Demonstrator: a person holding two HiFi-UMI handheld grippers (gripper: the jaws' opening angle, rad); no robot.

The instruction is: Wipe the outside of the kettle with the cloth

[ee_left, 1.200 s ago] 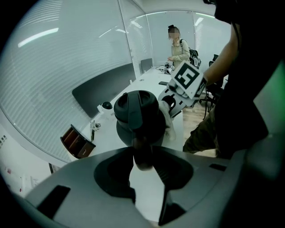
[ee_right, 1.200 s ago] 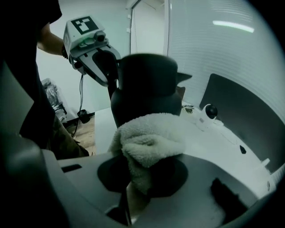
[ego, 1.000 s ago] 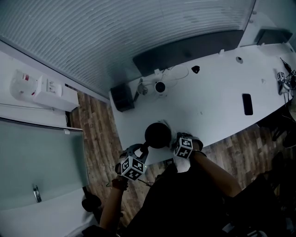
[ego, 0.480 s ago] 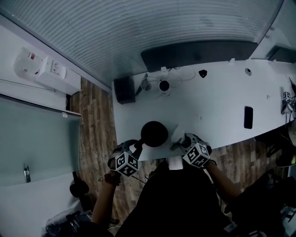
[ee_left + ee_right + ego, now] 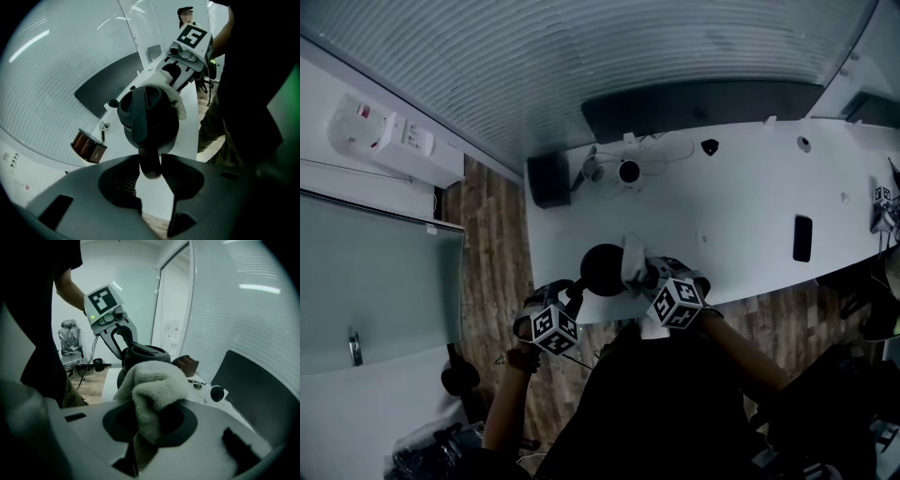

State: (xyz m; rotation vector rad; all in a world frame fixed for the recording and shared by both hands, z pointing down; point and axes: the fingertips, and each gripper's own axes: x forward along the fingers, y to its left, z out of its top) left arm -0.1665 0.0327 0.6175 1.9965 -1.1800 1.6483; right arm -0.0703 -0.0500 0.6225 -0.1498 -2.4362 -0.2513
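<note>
A black kettle (image 5: 604,270) stands near the white table's (image 5: 741,202) front edge. My left gripper (image 5: 572,296) comes at it from the left, its jaws closed on the kettle's handle (image 5: 151,161). Those jaws have just been opening a little, and the handle still sits between the pads. My right gripper (image 5: 649,277) is shut on a pale fluffy cloth (image 5: 633,255), which rests against the kettle's upper right side. In the right gripper view the cloth (image 5: 149,390) bulges out of the jaws and hides much of the kettle (image 5: 143,352) behind it.
A dark box (image 5: 547,178) sits at the table's back left corner, with a small round camera device (image 5: 626,172) and cables beside it. A black phone (image 5: 802,237) lies far right. A long dark panel (image 5: 703,98) runs behind the table. Wood floor lies left of the table.
The right gripper has risen and swung left, carrying the cloth from the table beside the kettle up against the kettle's side. The left gripper stays on the handle.
</note>
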